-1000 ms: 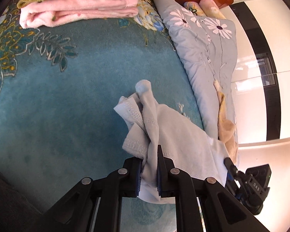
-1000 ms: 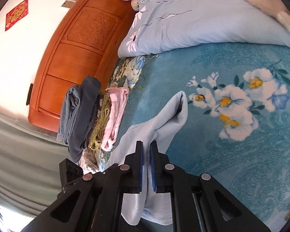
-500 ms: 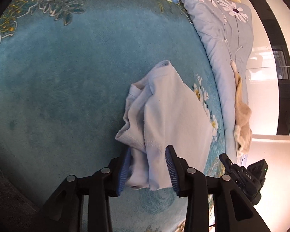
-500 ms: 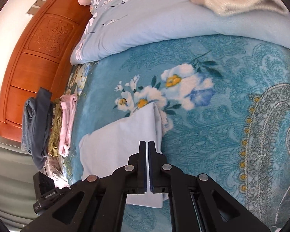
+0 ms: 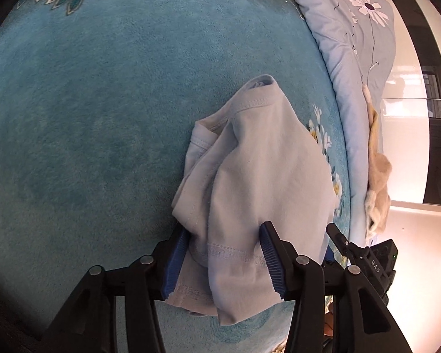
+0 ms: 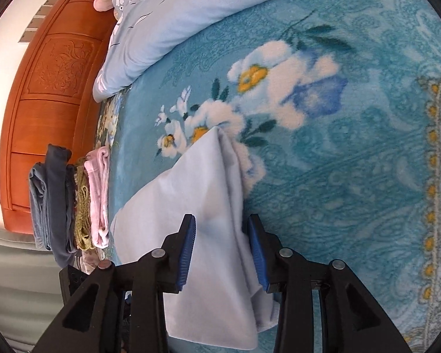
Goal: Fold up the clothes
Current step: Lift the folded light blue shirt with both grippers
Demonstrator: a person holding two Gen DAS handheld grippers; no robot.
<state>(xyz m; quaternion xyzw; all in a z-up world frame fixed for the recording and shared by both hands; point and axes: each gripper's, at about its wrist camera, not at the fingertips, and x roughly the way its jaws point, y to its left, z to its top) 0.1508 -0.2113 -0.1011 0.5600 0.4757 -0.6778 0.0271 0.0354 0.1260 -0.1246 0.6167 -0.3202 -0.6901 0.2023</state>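
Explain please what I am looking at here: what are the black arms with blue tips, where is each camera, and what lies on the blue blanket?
No robot here: a person holds a two-finger tool in each hand, with a wide-angle camera on each looking along its fingers. One picture is from the left gripper, one from the right gripper. Both sets of jaws are opening, with a folded pale blue garment between them, lying on the teal floral blanket. A stack of folded clothes sits near the wooden headboard, and a grey-blue quilt lies beside.
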